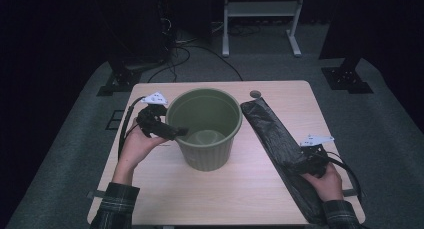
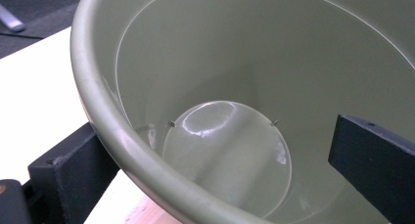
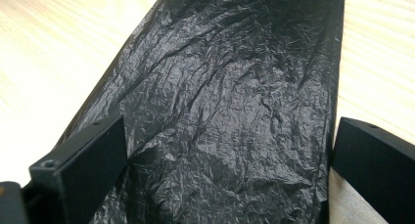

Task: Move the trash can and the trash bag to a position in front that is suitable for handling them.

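A green bin (image 1: pixel 205 126) stands upright approx. mid-table, nearer the far edge of the wooden table (image 1: pixel 165 194). The left gripper (image 1: pixel 177 132) is held at the bin's left rim; in the left gripper view its jaws are spread wide and the rim (image 2: pixel 105 111) is straddled, w/ one jaw outside the wall and the other inside. No squeeze on the rim is seen. A shiny round bottom (image 2: pixel 225 150) is seen inside the bin.

A black plastic bag (image 1: pixel 280 139) is laid flat in a long strip along the table's right side, from near the far edge to the near right corner. The right gripper (image 1: pixel 306 158) is held low over the bag's near part; its jaws are wide apart, w/ crinkled bag (image 3: pixel 220 111) between them, not pinched.
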Available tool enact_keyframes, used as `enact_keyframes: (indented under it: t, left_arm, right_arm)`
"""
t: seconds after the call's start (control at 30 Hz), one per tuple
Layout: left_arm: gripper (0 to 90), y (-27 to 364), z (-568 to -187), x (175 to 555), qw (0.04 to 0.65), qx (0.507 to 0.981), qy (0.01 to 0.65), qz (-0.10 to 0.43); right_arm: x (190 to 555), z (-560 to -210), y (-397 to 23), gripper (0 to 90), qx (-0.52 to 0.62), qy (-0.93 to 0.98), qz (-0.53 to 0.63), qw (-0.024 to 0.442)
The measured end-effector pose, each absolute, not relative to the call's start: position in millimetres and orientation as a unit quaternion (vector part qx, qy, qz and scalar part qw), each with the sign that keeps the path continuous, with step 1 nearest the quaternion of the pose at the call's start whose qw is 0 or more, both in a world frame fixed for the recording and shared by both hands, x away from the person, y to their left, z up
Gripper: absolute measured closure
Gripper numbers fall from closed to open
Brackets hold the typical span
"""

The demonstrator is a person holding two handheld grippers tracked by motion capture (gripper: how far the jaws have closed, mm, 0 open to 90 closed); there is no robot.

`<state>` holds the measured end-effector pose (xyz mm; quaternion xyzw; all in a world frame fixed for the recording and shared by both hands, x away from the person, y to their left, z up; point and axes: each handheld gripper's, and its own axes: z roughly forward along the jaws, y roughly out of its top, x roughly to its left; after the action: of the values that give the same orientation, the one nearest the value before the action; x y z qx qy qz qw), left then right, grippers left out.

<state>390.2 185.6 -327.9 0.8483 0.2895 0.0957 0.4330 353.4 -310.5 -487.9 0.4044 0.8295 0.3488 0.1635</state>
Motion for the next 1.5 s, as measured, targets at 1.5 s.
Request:
enact_keyframes:
  t: [1.5]
  left_arm:
    - [0.0,101.1,-333.3,336.0,0.461,0.866,0.190,0.042]
  right_arm:
    - [353.4,-487.9,-310.5,0.0,0.404,0.830,0.349,0.164]
